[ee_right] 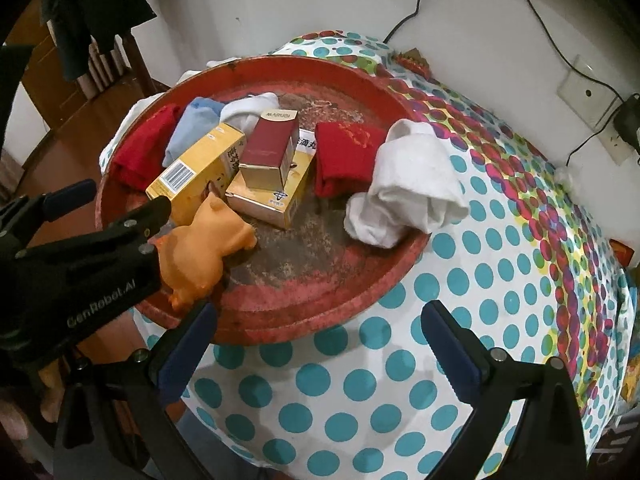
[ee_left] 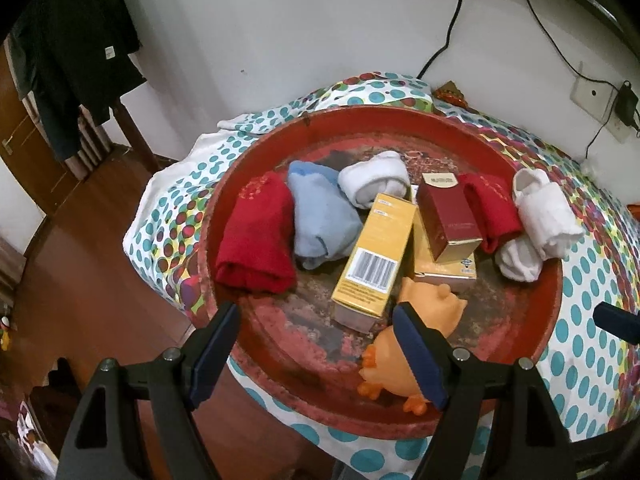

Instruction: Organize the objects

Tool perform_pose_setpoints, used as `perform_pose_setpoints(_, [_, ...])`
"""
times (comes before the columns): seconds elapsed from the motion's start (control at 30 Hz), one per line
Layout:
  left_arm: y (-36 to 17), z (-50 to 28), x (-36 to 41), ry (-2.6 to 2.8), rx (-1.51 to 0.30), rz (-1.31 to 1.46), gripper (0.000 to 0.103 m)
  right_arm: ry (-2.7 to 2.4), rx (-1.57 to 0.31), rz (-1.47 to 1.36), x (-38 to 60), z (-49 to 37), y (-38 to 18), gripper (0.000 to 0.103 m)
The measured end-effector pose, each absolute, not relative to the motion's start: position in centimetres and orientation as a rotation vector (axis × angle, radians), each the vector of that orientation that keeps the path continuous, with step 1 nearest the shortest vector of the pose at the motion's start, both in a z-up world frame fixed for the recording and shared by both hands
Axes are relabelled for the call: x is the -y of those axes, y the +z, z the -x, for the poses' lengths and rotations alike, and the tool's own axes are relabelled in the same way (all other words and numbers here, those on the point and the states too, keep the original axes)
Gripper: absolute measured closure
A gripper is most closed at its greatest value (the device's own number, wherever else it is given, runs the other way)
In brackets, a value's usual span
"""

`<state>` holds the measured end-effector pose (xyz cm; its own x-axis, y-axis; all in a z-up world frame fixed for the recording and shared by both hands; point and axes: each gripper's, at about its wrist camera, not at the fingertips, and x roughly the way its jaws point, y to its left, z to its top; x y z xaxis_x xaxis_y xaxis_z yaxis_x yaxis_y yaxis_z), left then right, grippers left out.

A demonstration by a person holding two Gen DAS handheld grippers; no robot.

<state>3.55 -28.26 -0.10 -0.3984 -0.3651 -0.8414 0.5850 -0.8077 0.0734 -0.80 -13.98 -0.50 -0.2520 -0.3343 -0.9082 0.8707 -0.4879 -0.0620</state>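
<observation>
A round red tray [ee_left: 280, 344] [ee_right: 320, 312] holds rolled socks and boxes. From the left lie a red sock [ee_left: 256, 236], a blue sock [ee_left: 324, 220] and a white sock [ee_left: 376, 178]. A yellow box [ee_left: 372, 264] leans by a second yellow box [ee_left: 448, 268] with a dark red box [ee_left: 448, 220] on top. Another red sock [ee_left: 492, 208] and white socks [ee_left: 540, 224] lie at the right rim. An orange rubber toy [ee_left: 404, 344] [ee_right: 208, 244] sits at the front. My left gripper [ee_left: 320, 344] is open over the tray's front, its right finger against the toy. My right gripper [ee_right: 320, 344] is open above the tablecloth.
The tray rests on a table under a polka-dot cloth [ee_right: 480, 280]. A white wall with cables and a socket [ee_left: 592, 96] is behind. Dark clothes [ee_left: 76, 48] hang on a wooden rack at the left, above a wooden floor [ee_left: 80, 280].
</observation>
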Motion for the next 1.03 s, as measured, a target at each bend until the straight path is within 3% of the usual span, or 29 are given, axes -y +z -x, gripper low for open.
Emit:
perform_pose_setpoints(0.17, [0.0,-3.5,28.4,-2.23,-0.359,-1.261,0.022,-1.861,-0.804,-1.144,13.4,0.4,-0.8,0.001])
perform_pose_setpoints(1.03, [0.4,-3.1,27.4,-2.252,-0.376,-1.301,0.022,-1.85,-0.751,-1.201,13.0,0.2,-1.5,0.001])
